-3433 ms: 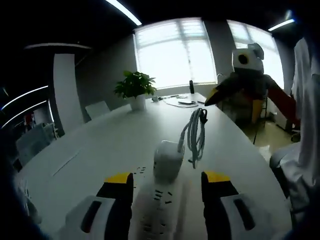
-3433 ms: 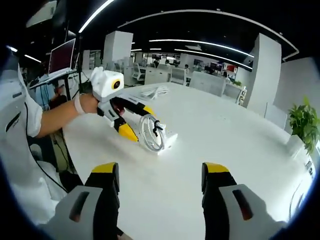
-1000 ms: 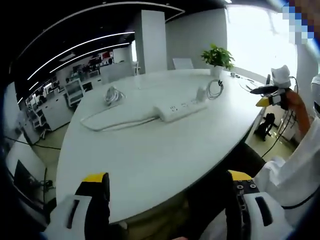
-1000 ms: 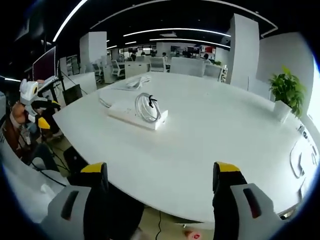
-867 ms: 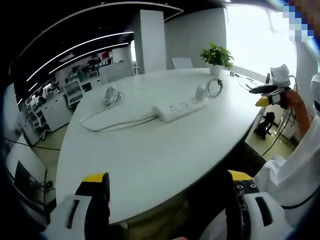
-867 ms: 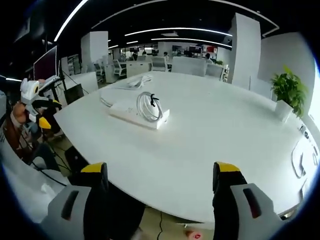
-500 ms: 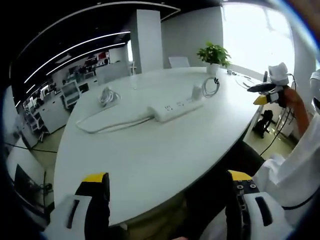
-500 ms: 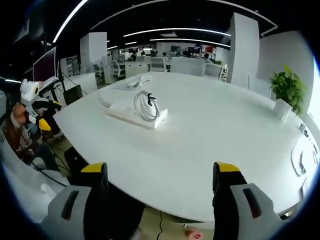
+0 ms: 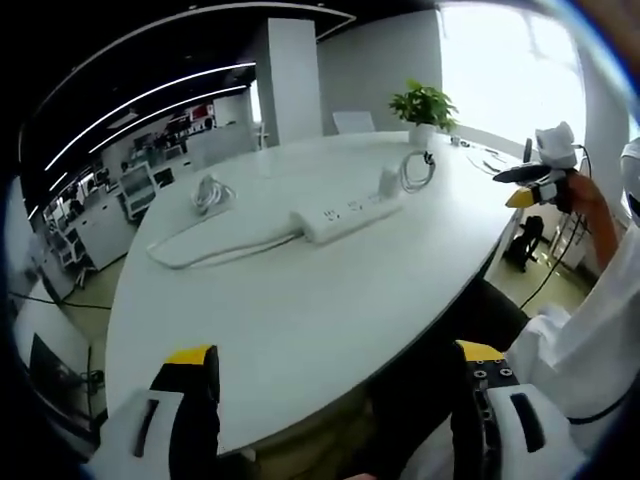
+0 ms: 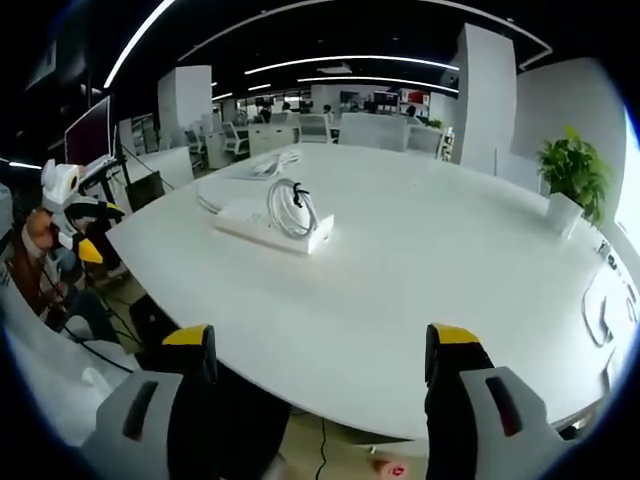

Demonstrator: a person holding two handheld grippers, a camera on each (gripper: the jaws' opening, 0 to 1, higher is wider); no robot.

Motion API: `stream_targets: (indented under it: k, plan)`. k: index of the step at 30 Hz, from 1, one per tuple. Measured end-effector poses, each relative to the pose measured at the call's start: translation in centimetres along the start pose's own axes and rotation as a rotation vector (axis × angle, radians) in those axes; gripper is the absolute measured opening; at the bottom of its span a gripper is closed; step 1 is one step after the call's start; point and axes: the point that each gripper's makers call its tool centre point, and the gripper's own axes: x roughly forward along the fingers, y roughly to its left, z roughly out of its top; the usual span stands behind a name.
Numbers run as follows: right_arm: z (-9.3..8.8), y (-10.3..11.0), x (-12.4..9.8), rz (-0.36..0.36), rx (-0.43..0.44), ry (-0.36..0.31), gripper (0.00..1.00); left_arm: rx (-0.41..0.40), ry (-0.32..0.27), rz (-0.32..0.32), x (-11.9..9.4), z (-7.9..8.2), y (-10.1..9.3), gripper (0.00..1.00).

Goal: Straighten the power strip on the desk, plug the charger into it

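Observation:
A white power strip [image 9: 345, 214] lies on the white desk [image 9: 300, 300], its cord [image 9: 215, 240] running off to the left. A white charger [image 9: 388, 183] stands plugged in at its far end, with a coiled cable [image 9: 412, 170] beside it. In the right gripper view the same strip [image 10: 262, 228] carries the looped cable [image 10: 290, 210]. My left gripper [image 9: 335, 420] is open, held back off the desk's near edge. My right gripper [image 10: 325, 400] is open too, past the desk edge. The right gripper [image 9: 535, 180] shows at the right of the left gripper view, the left gripper [image 10: 72, 215] at the left of the right gripper view.
A second coiled cable [image 9: 208, 192] lies on the desk's left part. A potted plant [image 9: 424, 106] stands at the far end, also the plant [image 10: 570, 175] on the right. A person's sleeve [image 9: 590, 340] is close at the right. Office desks fill the background.
Both grippers have left the strip and charger and drawn back beyond the desk edge. Over the last second the views only drift slightly.

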Motion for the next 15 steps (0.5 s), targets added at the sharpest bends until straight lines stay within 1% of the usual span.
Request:
stream_targets:
  k: [5, 8, 10, 15]
  plan:
    - [0.0, 0.4, 0.0, 0.001, 0.002, 0.001, 0.85, 0.008, 0.006, -0.005, 0.2, -0.1, -0.1, 0.96]
    - [0.0, 0.3, 0.0, -0.003, 0.003, 0.0, 0.85, 0.008, 0.0, -0.007, 0.2, 0.0, -0.1, 0.96]
    - [-0.1, 1.0, 0.0, -0.004, -0.001, 0.003, 0.85, 0.004, 0.0, -0.007, 0.2, -0.1, -0.1, 0.96]
    - [0.0, 1.1, -0.1, -0.001, 0.001, -0.006, 0.85, 0.012, -0.002, -0.01, 0.1, 0.0, -0.2, 0.96]
